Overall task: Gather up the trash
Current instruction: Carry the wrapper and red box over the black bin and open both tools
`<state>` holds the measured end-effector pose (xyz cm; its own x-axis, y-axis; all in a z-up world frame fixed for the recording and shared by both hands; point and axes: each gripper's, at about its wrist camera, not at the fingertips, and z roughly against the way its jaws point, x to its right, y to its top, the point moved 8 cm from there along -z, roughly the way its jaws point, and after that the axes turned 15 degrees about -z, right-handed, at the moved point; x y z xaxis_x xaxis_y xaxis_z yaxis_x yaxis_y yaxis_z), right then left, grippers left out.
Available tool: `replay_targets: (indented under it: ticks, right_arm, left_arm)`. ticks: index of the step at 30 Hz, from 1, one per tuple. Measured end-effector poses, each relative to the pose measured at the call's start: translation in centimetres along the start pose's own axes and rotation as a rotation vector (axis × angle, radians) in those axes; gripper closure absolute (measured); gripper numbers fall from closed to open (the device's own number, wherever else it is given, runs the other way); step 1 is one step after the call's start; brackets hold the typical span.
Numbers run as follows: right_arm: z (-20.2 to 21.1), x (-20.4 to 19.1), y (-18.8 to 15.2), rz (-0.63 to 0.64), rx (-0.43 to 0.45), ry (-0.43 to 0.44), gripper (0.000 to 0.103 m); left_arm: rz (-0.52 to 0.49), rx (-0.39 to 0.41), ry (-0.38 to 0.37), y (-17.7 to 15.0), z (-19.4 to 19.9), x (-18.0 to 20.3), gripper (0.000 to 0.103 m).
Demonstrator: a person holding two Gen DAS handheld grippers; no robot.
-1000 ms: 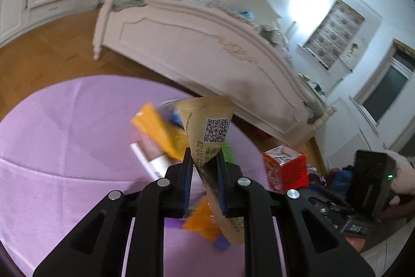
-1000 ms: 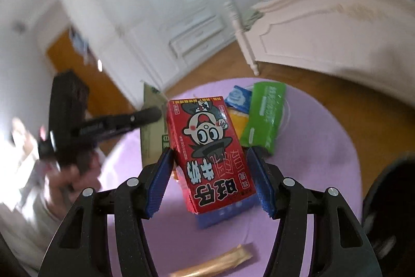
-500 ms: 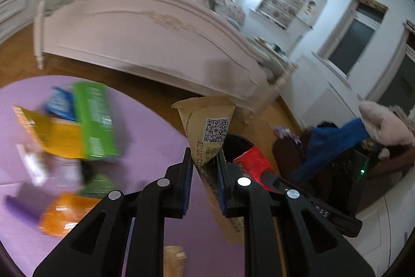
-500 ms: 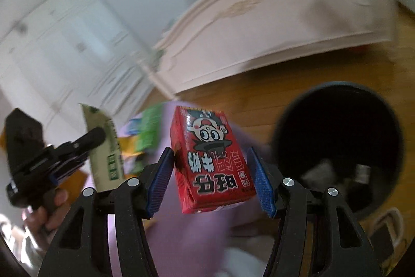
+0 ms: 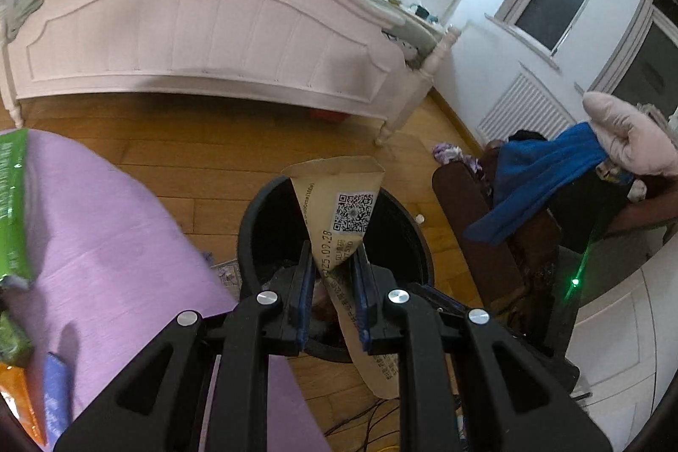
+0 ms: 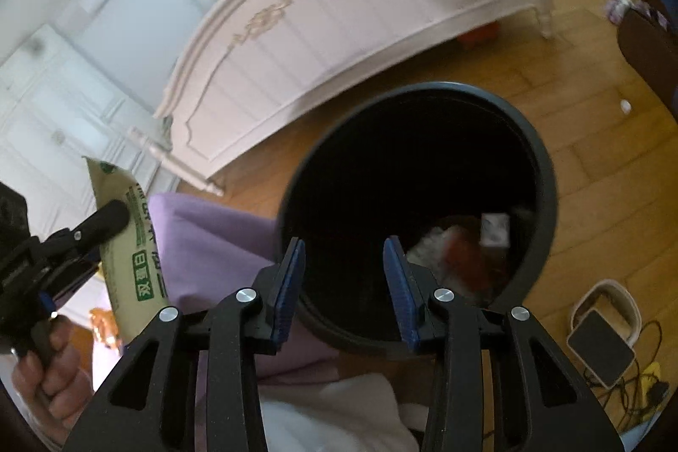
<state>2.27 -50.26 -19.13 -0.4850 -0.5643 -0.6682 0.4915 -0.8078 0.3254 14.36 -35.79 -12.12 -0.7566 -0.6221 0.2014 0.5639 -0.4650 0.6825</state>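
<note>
Over the black trash bin (image 5: 254, 223), in the left wrist view, the left gripper (image 5: 332, 297) pinches a tan paper wrapper (image 5: 339, 206) near its narrow middle, its wide printed end fanning up above the bin's mouth. It looks light, thin and creasable, so a mid-body pinch suits it, and it would likely flutter rather than drop straight. To the left the purple mat (image 5: 106, 240) carries a green packet (image 5: 12, 198); far behind stands the white bed frame (image 5: 190, 41), well apart.

From the right wrist view, the right gripper (image 6: 345, 282) hangs at the bin's near rim (image 6: 330, 333), jaws closing with nothing between them. Crumpled scraps, one reddish, lie at the bottom. The mouth is wide and unobstructed. At the left, a hand (image 6: 46, 375) carries the other gripper and the wrapper beside the mat's edge.
</note>
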Motion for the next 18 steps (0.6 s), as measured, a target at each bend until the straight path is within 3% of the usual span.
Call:
replay_targets:
  ticks: [8,9,10,11,12,13,18]
  right_arm:
    - [0.1,1.7,-0.3,-0.030,-0.014,0.017,0.063]
    - [0.1,1.8,-0.2,-0.030,-0.013,0.015,0.062]
    - [0.3,1.6,-0.2,-0.031,-0.011,0.011,0.058]
    - [0.5,1.6,-0.2,-0.031,-0.002,0.006,0.045]
    - [0.5,1.5,0.0,-0.031,0.007,0.002,0.034]
    - [0.8,1.5,0.0,-0.026,0.021,0.000,0.032]
    - [0.9,0.7,-0.4,-0.002,0.017,0.006,0.032]
  left_arm:
    - [-0.059,-0.060,-0.028,0.3,-2.8,2.1,0.082]
    - [-0.078,-0.060,-0.028,0.4,-2.9,2.4,0.079]
    - [-0.088,-0.060,-0.026,0.4,-3.0,2.6,0.065]
    - [-0.098,-0.054,-0.022,0.4,-2.9,2.7,0.055]
    - [-0.105,-0.038,-0.007,0.5,-2.6,2.7,0.035]
    - [-0.107,-0.018,0.003,0.6,-2.1,2.7,0.028]
    - [-0.082,0.012,-0.013,0.4,-0.5,2.4,0.028]
